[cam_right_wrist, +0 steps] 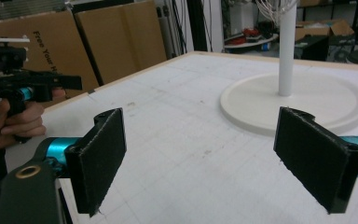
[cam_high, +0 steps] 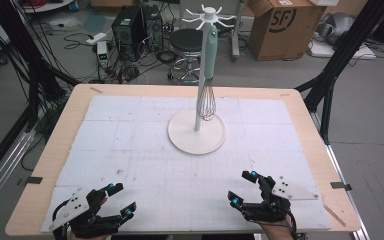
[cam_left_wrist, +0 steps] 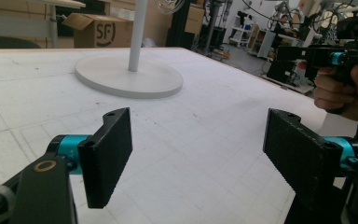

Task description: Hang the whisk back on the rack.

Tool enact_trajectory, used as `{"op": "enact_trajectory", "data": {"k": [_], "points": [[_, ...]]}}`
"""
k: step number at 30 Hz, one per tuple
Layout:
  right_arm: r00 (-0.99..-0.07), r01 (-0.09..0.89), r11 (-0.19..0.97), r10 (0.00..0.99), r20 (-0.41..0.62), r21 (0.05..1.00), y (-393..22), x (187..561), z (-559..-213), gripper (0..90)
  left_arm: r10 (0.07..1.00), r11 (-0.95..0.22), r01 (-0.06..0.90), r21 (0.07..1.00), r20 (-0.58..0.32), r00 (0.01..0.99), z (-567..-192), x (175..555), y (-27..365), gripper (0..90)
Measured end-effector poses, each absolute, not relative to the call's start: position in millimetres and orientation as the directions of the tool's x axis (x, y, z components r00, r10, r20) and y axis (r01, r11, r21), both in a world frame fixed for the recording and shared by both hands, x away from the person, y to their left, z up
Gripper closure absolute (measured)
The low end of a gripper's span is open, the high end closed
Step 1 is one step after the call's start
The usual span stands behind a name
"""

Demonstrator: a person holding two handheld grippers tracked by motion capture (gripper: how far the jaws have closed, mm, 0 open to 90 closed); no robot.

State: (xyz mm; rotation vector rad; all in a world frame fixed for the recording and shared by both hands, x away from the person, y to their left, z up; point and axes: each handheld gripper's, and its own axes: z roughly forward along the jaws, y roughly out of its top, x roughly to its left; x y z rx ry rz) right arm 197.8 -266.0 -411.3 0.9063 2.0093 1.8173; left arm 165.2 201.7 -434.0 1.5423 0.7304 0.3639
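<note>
Both tongs, left (cam_high: 121,200) and right (cam_high: 243,188), are being held wide and empty; beyond them, the hanging whisk (cam_high: 207,85) risks being knocked loose.

The high view looks forward and down from above the table's (cam_high: 60,131) near edge, taking in the whole white mat and the floor beyond. The left gripper view sits low over the mat, close behind its own jaws, facing toward the far right and catching the stand's round base (cam_left_wrist: 128,77) and the right gripper (cam_left_wrist: 340,58). The right gripper view sits equally low, facing far left, sharing the same base (cam_right_wrist: 298,100) and showing the left gripper (cam_right_wrist: 28,88)
</note>
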Motion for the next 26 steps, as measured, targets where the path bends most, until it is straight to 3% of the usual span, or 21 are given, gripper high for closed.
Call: {"op": "enact_trajectory", "data": {"k": [26], "points": [[-0.744,0.265,0.024,0.641,0.188,0.964,-267.1,194.4,-420.8,15.8,0.635,-0.001,0.224,0.974,-0.173,0.753,-435.1,165.8,196.2,23.6]]}}
